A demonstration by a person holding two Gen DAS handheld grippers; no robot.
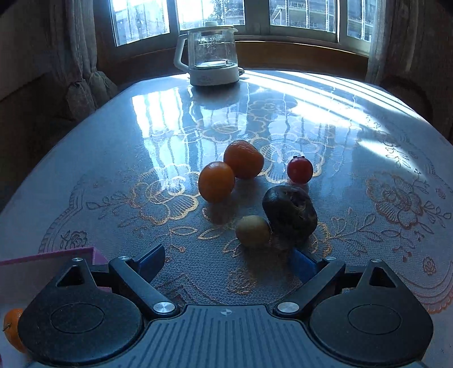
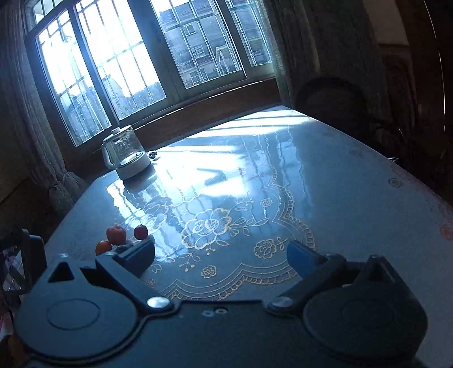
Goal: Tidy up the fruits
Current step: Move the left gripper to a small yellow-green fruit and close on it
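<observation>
A glossy table [image 1: 113,147] with a lace-patterned floral cloth under a clear cover fills both views, its far edge set against a row of barred windows [image 1: 303,14] with curtains at the sides; sunlight streaks the far half of the top. A glass kettle [image 1: 211,53] on a white base stands at the far edge, near the middle. Toward the near edge lie five loose fruits: two oranges [image 1: 216,181] touching each other, one small red tomato-like fruit [image 1: 299,169] just beside them, one dark wrinkled fruit [image 1: 290,213], and one small yellowish fruit [image 1: 252,231] touching the dark one. A sixth fruit, orange, [image 1: 11,334] shows at the near left corner, half hidden by the gripper body, beside a pink box [image 1: 48,254] that is cut off by the frame, so its contents cannot be seen. The left gripper [image 1: 229,260] hangs spread wide just short of the yellowish fruit, nothing between its fingers. The right gripper [image 2: 220,254] is also spread wide over bare cloth; in its view only three fruits peek past its left finger, the rest being hidden.
</observation>
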